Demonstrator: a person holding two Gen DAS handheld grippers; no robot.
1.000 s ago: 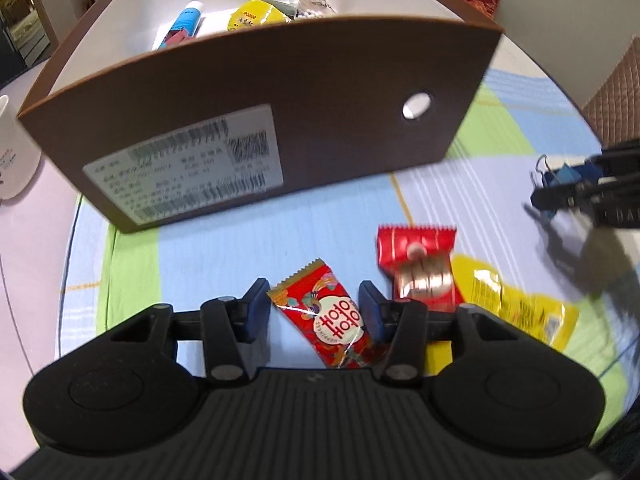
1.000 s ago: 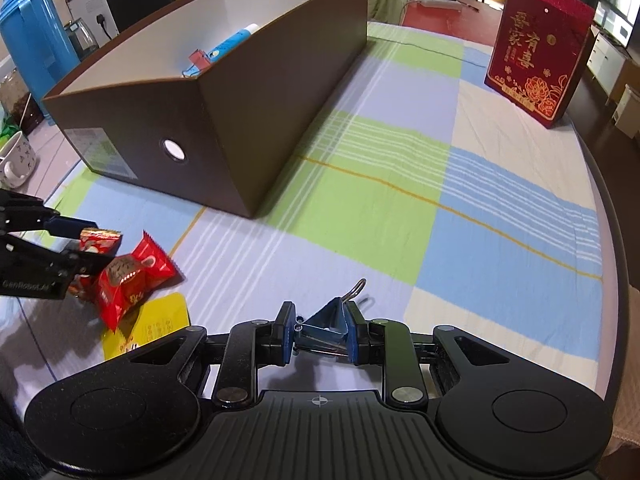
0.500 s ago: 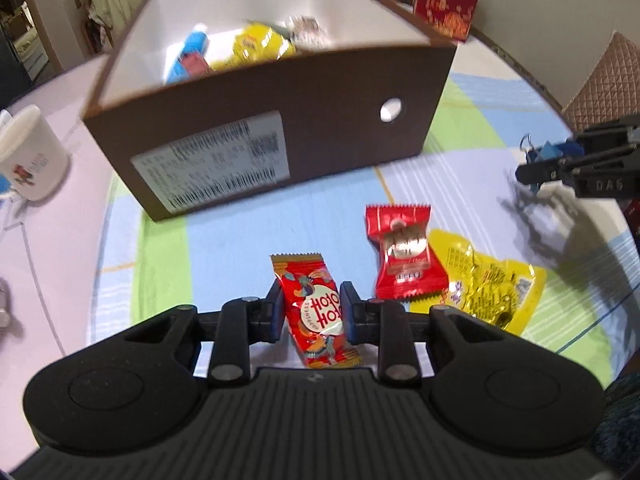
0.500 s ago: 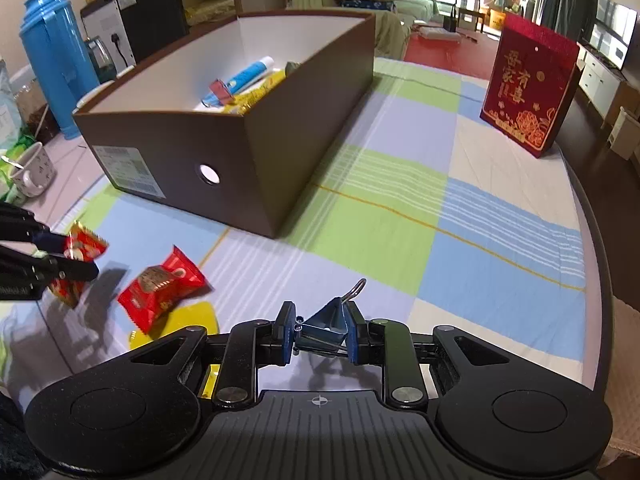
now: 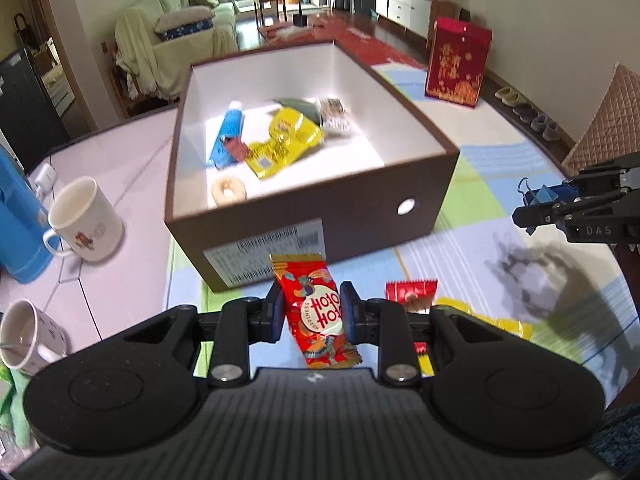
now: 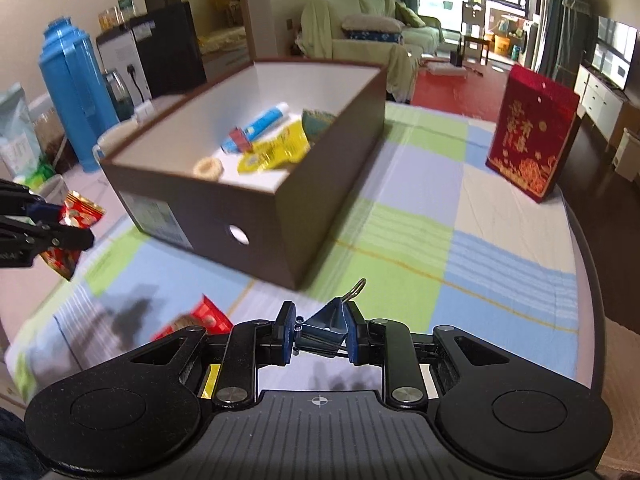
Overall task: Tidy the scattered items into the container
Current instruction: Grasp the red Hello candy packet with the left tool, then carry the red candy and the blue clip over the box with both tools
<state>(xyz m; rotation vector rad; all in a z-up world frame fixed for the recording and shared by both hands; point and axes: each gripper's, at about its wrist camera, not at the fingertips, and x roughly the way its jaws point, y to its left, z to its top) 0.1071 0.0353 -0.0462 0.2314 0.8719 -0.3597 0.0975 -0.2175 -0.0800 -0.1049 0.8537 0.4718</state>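
Checked cloth covers the table (image 6: 400, 240), where the brown box (image 5: 360, 216) stands as landmark. Short of its near wall, a red snack packet (image 5: 316, 312) is pinched by the left tool (image 5: 312, 314), and a blue binder clip (image 6: 326, 326) is clamped by the right tool (image 6: 320, 334) — both raised. The carrying step appears under way; each load must next be brought over the rim and released.
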